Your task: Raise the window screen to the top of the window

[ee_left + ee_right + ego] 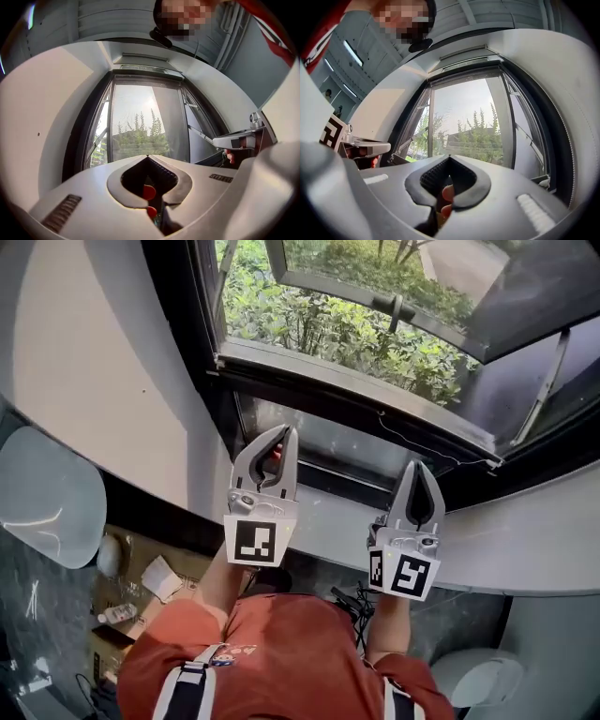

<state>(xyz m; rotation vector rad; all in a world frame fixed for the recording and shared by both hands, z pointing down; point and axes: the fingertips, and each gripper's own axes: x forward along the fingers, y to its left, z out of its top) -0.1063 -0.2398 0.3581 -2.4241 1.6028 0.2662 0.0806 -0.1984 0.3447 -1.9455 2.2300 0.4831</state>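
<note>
The black-framed window (211,315) stands in front of me, its sashes swung outward over green bushes. The window screen (375,442) shows as a hazy grey strip low in the opening, just above the sill, with a thin cord lying along its top edge. My left gripper (286,432) is shut and holds nothing, its tips before the strip's left part. My right gripper (419,468) is shut and holds nothing too, its tips near the strip's lower right. In the left gripper view the closed tips (147,157) point at the window. The right gripper view shows the same (450,157).
A white sill ledge (525,540) runs below the window and a white wall (103,362) flanks it on the left. The open sash's handle (396,307) sticks out above. Boxes and clutter (141,587) lie on the floor at lower left.
</note>
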